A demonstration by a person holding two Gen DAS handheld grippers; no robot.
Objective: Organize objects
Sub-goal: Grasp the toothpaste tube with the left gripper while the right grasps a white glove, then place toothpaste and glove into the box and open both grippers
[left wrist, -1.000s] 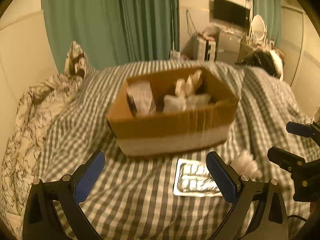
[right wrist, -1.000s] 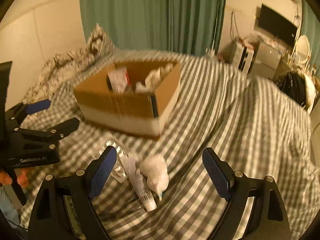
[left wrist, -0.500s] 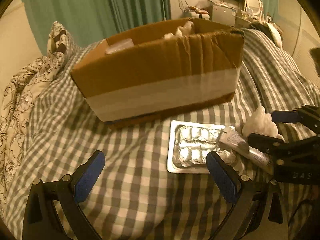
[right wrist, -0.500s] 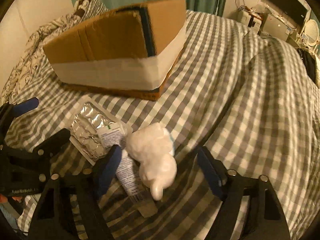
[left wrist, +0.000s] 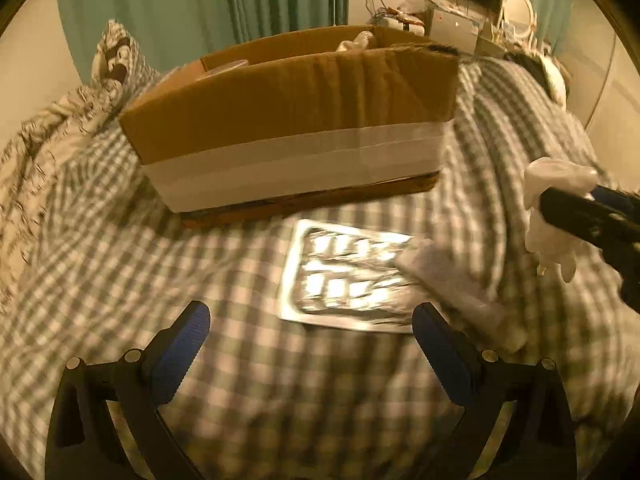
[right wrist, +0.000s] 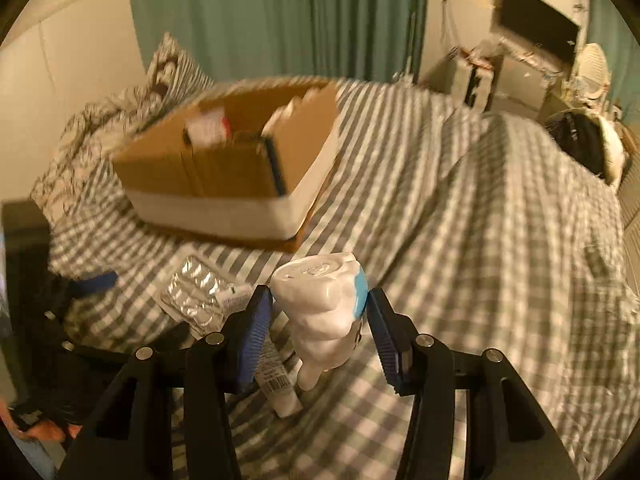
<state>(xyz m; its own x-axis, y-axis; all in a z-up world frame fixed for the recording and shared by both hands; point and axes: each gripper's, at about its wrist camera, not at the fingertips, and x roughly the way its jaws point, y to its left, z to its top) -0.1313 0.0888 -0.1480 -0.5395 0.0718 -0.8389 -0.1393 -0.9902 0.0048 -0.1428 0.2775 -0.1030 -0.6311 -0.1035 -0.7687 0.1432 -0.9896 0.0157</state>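
Your right tongs point(right wrist: 319, 316) closed their ribbed blue pads point(right wrist: 256, 330) on a white tooth-shaped figure point(right wrist: 322, 312) that looked like smooth, glossy plastic. The blister pack point(left wrist: 348, 276) on the bed was shiny crinkled foil, and the tube point(right wrist: 274, 376) across it looked like smooth white plastic. You had a matt brown cardboard box point(left wrist: 296, 120) with a paler smooth tape band. The checked bedcover point(left wrist: 280, 392) was soft matt cloth. Your left tongs point(left wrist: 310, 354) were black matt plastic.

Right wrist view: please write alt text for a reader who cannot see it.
The right gripper grips a white tooth-shaped plastic container above a grey checked bedcover. Behind lie a silver blister pack, a white tube and an open cardboard box.
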